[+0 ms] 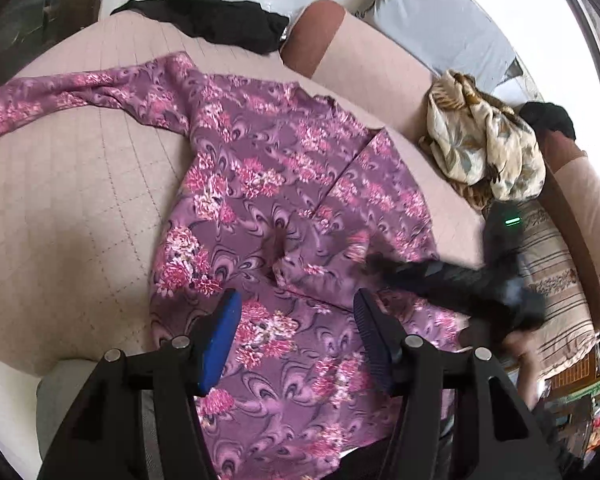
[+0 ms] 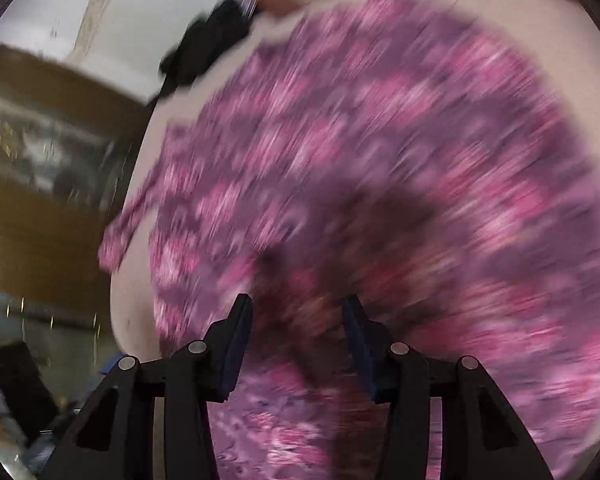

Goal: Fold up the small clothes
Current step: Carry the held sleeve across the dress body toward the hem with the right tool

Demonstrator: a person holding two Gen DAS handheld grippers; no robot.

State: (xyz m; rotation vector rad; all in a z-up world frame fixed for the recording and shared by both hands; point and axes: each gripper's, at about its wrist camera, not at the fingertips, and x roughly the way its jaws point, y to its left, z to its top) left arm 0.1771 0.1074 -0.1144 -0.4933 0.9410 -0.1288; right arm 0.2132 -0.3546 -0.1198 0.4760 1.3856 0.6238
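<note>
A purple floral long-sleeved top (image 1: 268,184) lies spread on a beige quilted cushion (image 1: 72,200). One sleeve stretches out to the left, and the right sleeve is folded in over the body. My left gripper (image 1: 296,300) is open and empty just above the top's lower part. My right gripper (image 1: 384,264) reaches in from the right over the folded sleeve, blurred by motion. In the right wrist view the top (image 2: 380,160) fills the frame, blurred, and the right gripper (image 2: 298,304) is open with nothing between its fingers.
A black garment (image 1: 220,20) lies at the cushion's far edge, also in the right wrist view (image 2: 208,48). A crumpled cream floral cloth (image 1: 484,144) sits at the right by the sofa back (image 1: 364,64). A striped cloth (image 1: 556,280) lies at the right.
</note>
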